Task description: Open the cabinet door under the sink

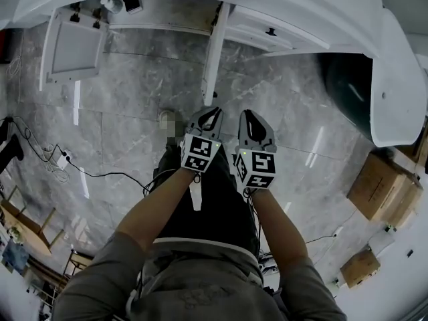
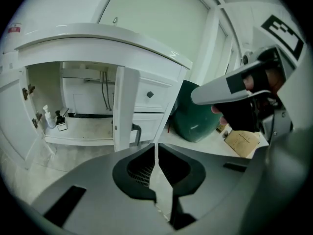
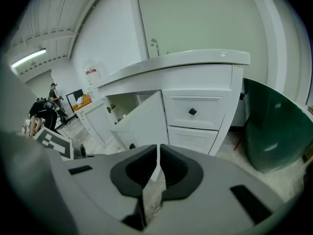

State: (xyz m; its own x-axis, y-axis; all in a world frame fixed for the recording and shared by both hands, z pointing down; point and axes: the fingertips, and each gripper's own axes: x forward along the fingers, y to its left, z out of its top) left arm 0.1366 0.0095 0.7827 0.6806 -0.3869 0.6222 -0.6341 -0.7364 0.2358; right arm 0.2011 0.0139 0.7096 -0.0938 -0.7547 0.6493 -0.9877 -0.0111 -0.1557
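Observation:
The white sink cabinet (image 1: 187, 5) stands along the top of the head view with both under-sink doors swung open. Its left door (image 1: 70, 49) lies wide open, and its right door (image 1: 214, 52) stands edge-on toward me. In the left gripper view that right door (image 2: 125, 106) shows its black handle (image 2: 136, 131) beside the open compartment. My left gripper (image 1: 211, 112) and right gripper (image 1: 249, 116) hang side by side, short of the door, both shut and holding nothing. The left gripper (image 2: 156, 148) points at the door edge. The right gripper (image 3: 158, 151) faces the open door (image 3: 142, 121).
Two small bottles (image 2: 54, 119) and pipes (image 2: 105, 89) sit inside the compartment. Two drawers (image 3: 193, 112) lie right of it, then a dark green bin (image 1: 348, 89). Cardboard boxes (image 1: 381, 186) stand at the right, cables (image 1: 60, 162) trail on the grey floor at the left, and people (image 3: 41, 111) are far off.

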